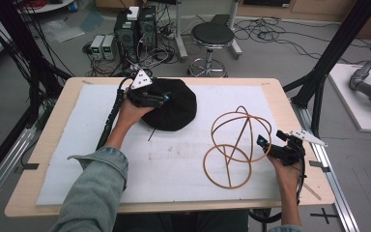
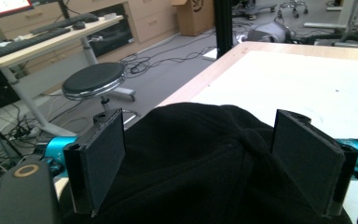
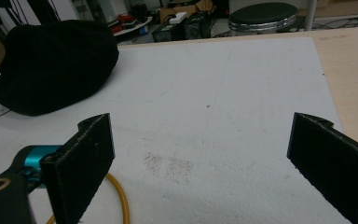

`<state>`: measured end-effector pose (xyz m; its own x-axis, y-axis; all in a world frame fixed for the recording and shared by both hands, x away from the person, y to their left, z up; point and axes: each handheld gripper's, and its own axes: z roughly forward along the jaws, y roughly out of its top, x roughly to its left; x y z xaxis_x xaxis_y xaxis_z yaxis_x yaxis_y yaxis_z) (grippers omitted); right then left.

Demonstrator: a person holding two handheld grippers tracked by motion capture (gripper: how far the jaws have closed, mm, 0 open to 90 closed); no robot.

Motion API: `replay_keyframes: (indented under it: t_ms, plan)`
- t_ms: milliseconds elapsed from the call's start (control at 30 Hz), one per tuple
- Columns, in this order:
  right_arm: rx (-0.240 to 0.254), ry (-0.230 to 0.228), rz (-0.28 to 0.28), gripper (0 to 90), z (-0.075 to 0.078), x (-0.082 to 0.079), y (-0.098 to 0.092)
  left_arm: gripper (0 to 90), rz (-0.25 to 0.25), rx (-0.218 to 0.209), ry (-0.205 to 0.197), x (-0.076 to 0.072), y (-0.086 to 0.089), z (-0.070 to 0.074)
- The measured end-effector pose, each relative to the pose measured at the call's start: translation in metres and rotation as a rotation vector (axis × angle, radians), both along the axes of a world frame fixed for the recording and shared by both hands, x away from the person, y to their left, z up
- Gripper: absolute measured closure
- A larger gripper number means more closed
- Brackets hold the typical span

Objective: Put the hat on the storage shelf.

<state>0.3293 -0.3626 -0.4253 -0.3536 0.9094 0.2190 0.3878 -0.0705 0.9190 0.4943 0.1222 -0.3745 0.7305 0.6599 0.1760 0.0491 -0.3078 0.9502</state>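
Toward the far left of the white foam sheet (image 1: 101, 159) sits the black hat (image 1: 171, 108), a soft rounded mound with its far edge close to the sheet's back border. My left gripper (image 1: 149, 99) is down over its left side, and in the left gripper view its jaws stand apart with the hat's crown (image 2: 205, 154) bulging up between them, the cloth reaching to both pads (image 2: 105, 156) though I cannot tell whether they press on it. To the right of the hat, well apart from it, stands the wire stand (image 1: 234, 145), a frame of tan hoops with one ring flat on the sheet and others rising above it. My right gripper (image 1: 265, 145) is just beside that frame's right edge; in the right gripper view its jaws are spread wide over bare foam, holding nothing, with a curve of the yellow hoop (image 3: 121, 200) low beside the left jaw. Beyond the wooden table (image 1: 48, 145) stands a round black stool (image 1: 212, 36).
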Motion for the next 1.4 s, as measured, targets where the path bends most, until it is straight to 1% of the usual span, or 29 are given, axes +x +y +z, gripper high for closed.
replay_keyframes:
  t_ms: [100, 167, 267, 467, 500, 633, 700, 733, 767, 867, 933, 1000, 1033, 1067, 1167, 1200, 1233, 1267, 1300, 1333, 1367, 1400]
  plan:
    - [0.0, 0.004, 0.0, 6.9, 0.0, 0.0, 0.001, 18.2, -0.006, 0.002, 0.006, 0.002, -0.002, -0.004]
    - [0.002, 0.005, 0.003, 6.9, 0.0, 0.0, 0.001, 18.4, -0.003, 0.015, 0.007, 0.004, -0.003, -0.007]
    - [0.005, 0.007, 0.001, 6.9, 0.0, 0.0, 0.001, 18.4, -0.002, 0.047, 0.018, 0.006, -0.003, -0.012]
    - [0.008, 0.004, 0.002, 6.9, 0.0, 0.0, 0.0, 18.3, -0.009, 0.071, 0.034, 0.009, -0.004, -0.018]
    - [0.009, 0.003, 0.002, 6.9, 0.0, 0.0, 0.0, 18.3, -0.008, 0.066, 0.036, 0.01, -0.004, -0.019]
    - [0.01, 0.003, 0.004, 6.9, 0.0, 0.0, 0.0, 18.7, -0.004, 0.085, 0.037, 0.011, -0.006, -0.022]
    - [0.036, 0.004, 0.005, 6.9, 0.0, 0.0, -0.001, 19.7, -0.007, 0.101, 0.035, 0.011, -0.006, -0.023]
    - [0.041, 0.003, 0.005, 6.9, 0.0, 0.0, -0.001, 20.6, -0.008, 0.109, 0.036, 0.012, -0.006, -0.024]
    - [0.043, -0.002, 0.004, 6.9, 0.0, 0.0, -0.002, 21.4, -0.007, 0.108, 0.041, 0.011, -0.006, -0.025]
    - [0.044, -0.001, 0.002, 6.9, 0.0, 0.0, -0.003, 24.7, -0.006, 0.131, 0.041, 0.012, -0.005, -0.026]
    - [0.046, 0.005, 0.001, 6.9, 0.0, 0.0, -0.002, 26.8, -0.005, 0.133, 0.044, 0.012, -0.005, -0.027]
    - [0.046, 0.004, 0.004, 6.9, 0.0, 0.0, -0.002, 29.1, -0.002, 0.151, 0.05, 0.013, -0.005, -0.029]
    - [0.046, 0.006, 0.005, 6.9, 0.0, 0.0, -0.002, 31.5, -0.008, 0.152, 0.065, 0.014, -0.005, -0.03]
    - [0.046, 0.006, 0.005, 6.9, 0.0, 0.0, -0.002, 35.3, -0.008, 0.152, 0.065, 0.014, -0.005, -0.03]
    - [0.045, 0.003, 0.003, 6.9, 0.0, 0.0, -0.002, 48.7, -0.032, 0.173, 0.071, 0.014, -0.005, -0.031]
    - [0.045, 0.003, 0.003, 6.9, 0.0, 0.0, -0.002, 48.7, -0.036, 0.178, 0.07, 0.014, -0.005, -0.031]
    - [0.044, 0.003, 0.002, 7.0, 0.0, 0.001, -0.002, 55.3, -0.042, 0.178, 0.068, 0.013, -0.006, -0.031]
    - [0.044, 0.003, 0.002, 6.9, 0.0, 0.001, -0.002, 59.6, -0.046, 0.193, 0.07, 0.013, -0.005, -0.031]
    - [0.044, 0.003, 0.002, 6.9, 0.0, 0.001, -0.002, 59.6, -0.055, 0.192, 0.069, 0.013, -0.006, -0.031]
    - [0.042, 0.001, 0.002, 6.9, 0.0, 0.001, -0.003, 67.1, -0.061, 0.199, 0.066, 0.013, -0.006, -0.03]
    - [0.042, 0.001, 0.002, 6.9, 0.0, 0.0, -0.003, 69.7, -0.06, 0.2, 0.065, 0.012, -0.006, -0.03]
    - [0.042, 0.001, 0.002, 6.9, 0.0, 0.0, -0.003, 69.7, -0.063, 0.197, 0.066, 0.012, -0.006, -0.03]
